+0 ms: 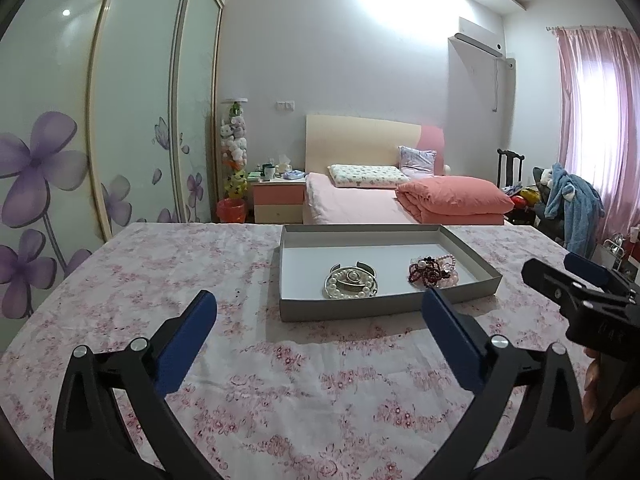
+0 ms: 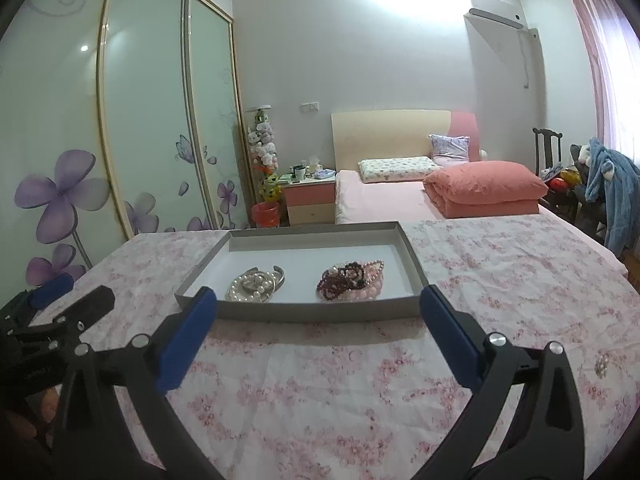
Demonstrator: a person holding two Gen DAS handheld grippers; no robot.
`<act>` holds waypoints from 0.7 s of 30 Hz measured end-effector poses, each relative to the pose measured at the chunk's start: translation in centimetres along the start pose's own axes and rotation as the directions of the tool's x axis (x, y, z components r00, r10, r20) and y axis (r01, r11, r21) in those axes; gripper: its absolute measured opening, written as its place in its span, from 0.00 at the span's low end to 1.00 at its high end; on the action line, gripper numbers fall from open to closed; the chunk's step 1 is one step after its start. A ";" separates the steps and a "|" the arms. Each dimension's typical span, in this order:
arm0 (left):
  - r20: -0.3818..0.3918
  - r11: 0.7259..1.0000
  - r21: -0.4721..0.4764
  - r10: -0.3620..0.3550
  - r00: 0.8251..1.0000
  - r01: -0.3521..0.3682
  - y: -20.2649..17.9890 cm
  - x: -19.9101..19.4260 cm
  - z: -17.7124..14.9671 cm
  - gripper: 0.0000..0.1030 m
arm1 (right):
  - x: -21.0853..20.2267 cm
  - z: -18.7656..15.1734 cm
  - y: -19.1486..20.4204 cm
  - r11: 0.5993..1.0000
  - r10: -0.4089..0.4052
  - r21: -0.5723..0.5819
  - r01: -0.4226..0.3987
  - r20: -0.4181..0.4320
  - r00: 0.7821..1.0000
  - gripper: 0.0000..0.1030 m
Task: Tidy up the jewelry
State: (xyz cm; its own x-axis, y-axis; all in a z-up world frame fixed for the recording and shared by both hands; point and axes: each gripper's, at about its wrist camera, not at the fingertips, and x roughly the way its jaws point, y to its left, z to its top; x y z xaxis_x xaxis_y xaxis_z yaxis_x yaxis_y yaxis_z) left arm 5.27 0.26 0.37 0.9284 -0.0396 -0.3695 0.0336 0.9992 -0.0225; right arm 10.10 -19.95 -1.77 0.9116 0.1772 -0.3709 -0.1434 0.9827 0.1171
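While both grippers hung over the bench, things stood thus:

Bench cover: floral cloth [image 1: 248,392], pink-on-white print, soft w/ creases, draped over the whole top.

Tray: shallow rectangular box lid [image 1: 472,280], grey card walls, white matte floor, lying flat on the cloth twd the far edge of the bench.

Pearl pile: white pearl strand [image 1: 351,286] coiled round w/ silver metal bangles, glossy, in the tray's left half near the front wall.

Bead pile: dark red beads [image 1: 430,274] tangled w/ pale pink pearl strands, in the tray's right half, apart from the pearl pile; same layout in right wrist view [image 2: 348,280].

Loose piece: small sparkly item [image 2: 601,367], shape unclear, lay on the cloth outside the tray, at the right.

Left gripper [image 1: 318,308]: black frame, blue flat pads, spread wide, holding nothing, levelled just before the tray's front wall.

Right gripper [image 2: 318,306]: same build, also spread wide & empty, pads framing the tray's front wall; seen from left wrist view at the right edge [image 1: 568,268].

Hands: fingers partly visible behind each gripper, pose unclear.
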 end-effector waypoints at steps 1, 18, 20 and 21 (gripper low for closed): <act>0.001 1.000 0.002 0.004 1.000 -0.004 -0.1 -0.1 -0.1 0.98 | -0.2 -0.2 -0.2 1.000 0.001 0.006 -0.001 0.004 1.000 0.96; 0.008 1.000 0.014 0.025 1.000 -0.025 -0.4 -0.6 -0.5 0.98 | -0.9 -1.0 -0.3 1.000 -0.007 0.003 0.007 0.038 0.999 0.96; 0.008 1.000 0.012 0.026 1.000 -0.026 -0.3 -0.6 -0.5 0.98 | -0.9 -1.0 -0.3 1.000 -0.007 0.001 0.007 0.035 0.999 0.96; 0.008 1.000 0.013 0.027 1.000 -0.027 -0.4 -0.6 -0.4 0.98 | -0.9 -1.0 -0.2 1.000 -0.006 0.000 0.006 0.034 0.999 0.96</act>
State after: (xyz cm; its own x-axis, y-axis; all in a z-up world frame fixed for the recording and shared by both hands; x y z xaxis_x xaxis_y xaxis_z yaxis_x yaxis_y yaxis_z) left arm 4.54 -0.07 0.24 0.9318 -0.0129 -0.3627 0.0135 0.9999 -0.0010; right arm 8.91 -20.29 -2.40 0.9252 0.1690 -0.3397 -0.1375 0.9838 0.1149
